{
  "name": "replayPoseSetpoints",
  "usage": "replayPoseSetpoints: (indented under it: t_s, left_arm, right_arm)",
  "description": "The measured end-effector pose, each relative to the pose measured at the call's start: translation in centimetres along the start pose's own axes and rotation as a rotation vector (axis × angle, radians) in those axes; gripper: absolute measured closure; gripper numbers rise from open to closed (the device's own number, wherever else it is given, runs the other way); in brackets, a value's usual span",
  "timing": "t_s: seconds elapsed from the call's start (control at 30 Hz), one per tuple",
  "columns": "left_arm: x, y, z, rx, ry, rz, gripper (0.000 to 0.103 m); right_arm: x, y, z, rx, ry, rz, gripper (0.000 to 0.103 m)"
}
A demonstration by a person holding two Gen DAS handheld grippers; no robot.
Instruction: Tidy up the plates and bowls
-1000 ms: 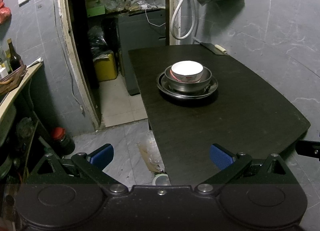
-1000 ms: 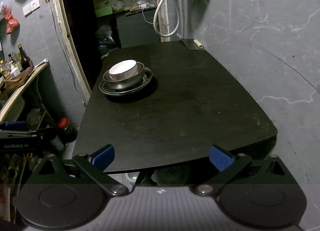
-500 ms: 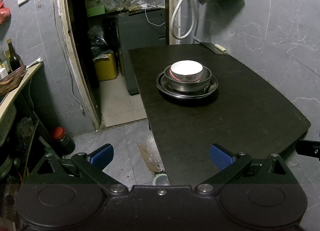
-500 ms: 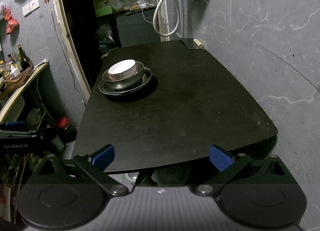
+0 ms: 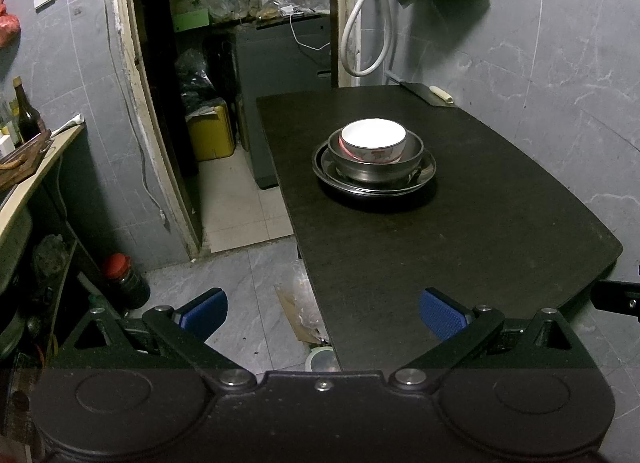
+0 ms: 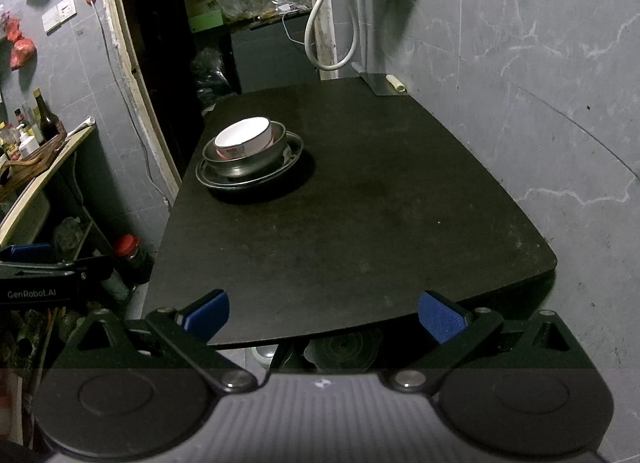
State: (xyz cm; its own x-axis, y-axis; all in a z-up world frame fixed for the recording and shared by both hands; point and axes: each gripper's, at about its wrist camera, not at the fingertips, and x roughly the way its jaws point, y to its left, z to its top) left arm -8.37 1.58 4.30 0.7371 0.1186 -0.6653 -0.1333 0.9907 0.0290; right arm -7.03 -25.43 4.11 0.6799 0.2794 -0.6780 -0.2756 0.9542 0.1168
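A white ceramic bowl (image 5: 374, 139) sits inside a steel bowl (image 5: 376, 167), which sits on stacked steel plates (image 5: 424, 177) on the black table (image 5: 460, 247). The same stack shows in the right wrist view: white bowl (image 6: 242, 137), steel bowl (image 6: 244, 167), plates (image 6: 294, 159), near the left edge of the table (image 6: 380, 223). My left gripper (image 5: 322, 313) is open and empty, held back from the table's near left corner. My right gripper (image 6: 324, 313) is open and empty, above the table's near edge.
A cleaver with a pale handle (image 5: 432, 93) lies at the table's far right corner. A doorway with a yellow box (image 5: 210, 135) opens to the left. A red-lidded jar (image 5: 124, 279) stands on the floor. A shelf with bottles (image 6: 44, 123) is at far left.
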Motion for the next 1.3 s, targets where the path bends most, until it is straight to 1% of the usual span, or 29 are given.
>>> replayPoseSetpoints:
  t_s: [1.3]
  left_arm:
    - [1.1,-0.2,0.0,0.008,0.014,-0.01,0.001]
  right_arm:
    - [0.6,-0.2,0.2,0.009,0.014,-0.005,0.0]
